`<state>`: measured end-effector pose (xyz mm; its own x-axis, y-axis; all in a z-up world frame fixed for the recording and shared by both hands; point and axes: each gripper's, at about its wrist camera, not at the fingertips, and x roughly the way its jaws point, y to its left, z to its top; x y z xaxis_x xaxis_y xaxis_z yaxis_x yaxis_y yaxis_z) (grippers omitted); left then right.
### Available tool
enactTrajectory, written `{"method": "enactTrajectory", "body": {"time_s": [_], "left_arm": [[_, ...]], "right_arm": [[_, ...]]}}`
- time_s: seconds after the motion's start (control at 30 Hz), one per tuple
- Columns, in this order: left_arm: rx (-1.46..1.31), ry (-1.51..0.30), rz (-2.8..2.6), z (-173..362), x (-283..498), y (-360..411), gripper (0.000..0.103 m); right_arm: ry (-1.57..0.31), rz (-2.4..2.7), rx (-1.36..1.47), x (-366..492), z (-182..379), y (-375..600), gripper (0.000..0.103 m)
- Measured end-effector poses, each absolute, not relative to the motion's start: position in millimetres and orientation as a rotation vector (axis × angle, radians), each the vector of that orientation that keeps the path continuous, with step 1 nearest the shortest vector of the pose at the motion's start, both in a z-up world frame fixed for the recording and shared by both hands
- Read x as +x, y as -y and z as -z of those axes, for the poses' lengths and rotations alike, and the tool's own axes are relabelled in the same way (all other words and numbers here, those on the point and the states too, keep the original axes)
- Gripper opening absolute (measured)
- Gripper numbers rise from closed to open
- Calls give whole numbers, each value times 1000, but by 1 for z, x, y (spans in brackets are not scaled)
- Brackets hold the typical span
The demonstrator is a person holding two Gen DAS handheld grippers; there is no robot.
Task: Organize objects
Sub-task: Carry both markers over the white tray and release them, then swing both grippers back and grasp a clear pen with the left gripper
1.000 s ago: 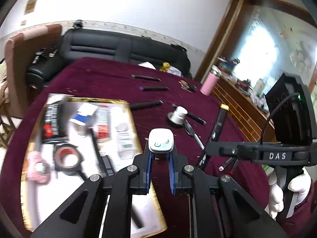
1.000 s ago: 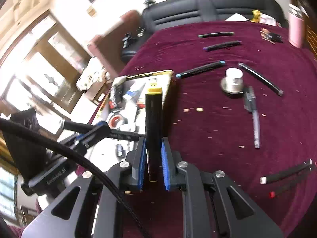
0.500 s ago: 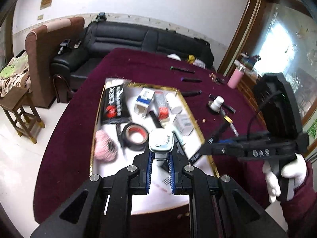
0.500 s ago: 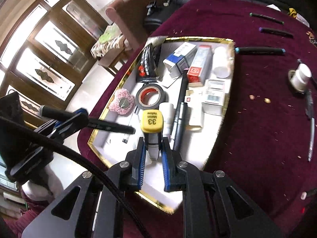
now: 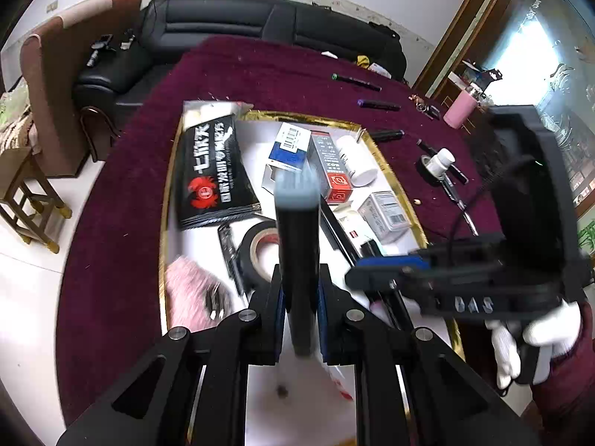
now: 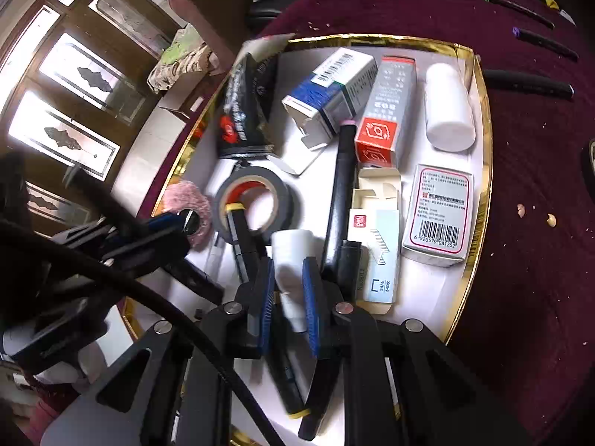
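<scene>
Your left gripper (image 5: 300, 297) clamps a black marker (image 5: 297, 245) upright over the near end of the gold-rimmed tray (image 5: 165, 200). Your right gripper (image 6: 288, 290) pinches a yellow-tipped marker (image 6: 290, 379), tilted low over the tray beside the tape roll (image 6: 253, 200), likely so both markers join the pens already lying there.

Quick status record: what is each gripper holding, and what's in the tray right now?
left gripper: jaws shut on grey-capped marker, over the tray
right gripper: jaws shut on yellow-tipped marker, blurred
tray: gold-rimmed; holds tape roll, white bottle, red-grey box
outside tray: loose pens on maroon cloth
</scene>
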<state>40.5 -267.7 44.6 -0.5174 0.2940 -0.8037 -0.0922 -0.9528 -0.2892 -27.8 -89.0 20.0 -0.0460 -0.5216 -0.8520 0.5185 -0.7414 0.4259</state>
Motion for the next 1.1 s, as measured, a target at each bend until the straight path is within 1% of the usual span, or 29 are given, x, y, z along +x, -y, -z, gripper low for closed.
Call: {"method": "enactTrajectory", "body": {"time_s": [0.17,0.23,0.37,0.4,0.43,0.47,0.53,0.57,0.63,0.67,0.73,0.77,0.83,0.9,0.93,1.0,1.03,1.07,1.1], "left_arm": [[-1467,328,-2493,-22,21,263,12],[-1451,372,-2483,-20,19,266,12],[-1451,411,-2506,-21,20,271,12],[-1443,436,-2506,-22,23,273,13],[-1438,452,-2514,-24,24,275,17],[-1425,463,-2529,-28,28,276,21],[-1376,485,-2553,-35,34,279,49],[-1328,515,-2565,-41,39,281,54],[-1253,563,-2574,-52,47,283,74],[-1198,591,-2592,-59,52,285,79],[-1079,670,-2612,-71,61,289,101],[-1007,735,-2602,-78,67,293,102],[-903,840,-2553,-87,74,296,102],[-838,866,-2498,-94,79,291,102],[-817,848,-2492,-99,81,285,102],[-801,769,-2485,-109,85,264,102],[-806,729,-2489,-113,86,254,102],[-805,671,-2520,-119,88,240,102],[-779,604,-2570,-126,92,225,102]], "right_arm": [[-3,1870,1511,-24,-21,84,16],[-16,1885,1487,-22,-26,83,16],[24,1891,1441,-17,-37,76,17],[31,1890,1428,-16,-39,73,19],[47,1896,1416,-15,-42,69,19],[64,1900,1405,-14,-45,66,20],[105,1907,1383,-13,-52,55,21],[127,1914,1367,-13,-56,47,23],[172,1937,1332,-11,-66,31,27],[192,1948,1313,-9,-71,25,29],[238,1972,1260,-5,-82,13,32],[255,1991,1220,-2,-91,5,34],[260,2074,1110,11,-112,-14,42],[220,2193,992,26,-133,-23,59],[190,2279,904,37,-148,-27,64],[142,2456,680,65,-171,-35,91],[144,2532,545,82,-178,-46,95],[162,2562,470,92,-178,-46,103],[194,2576,424,100,-176,-52,103]]}}
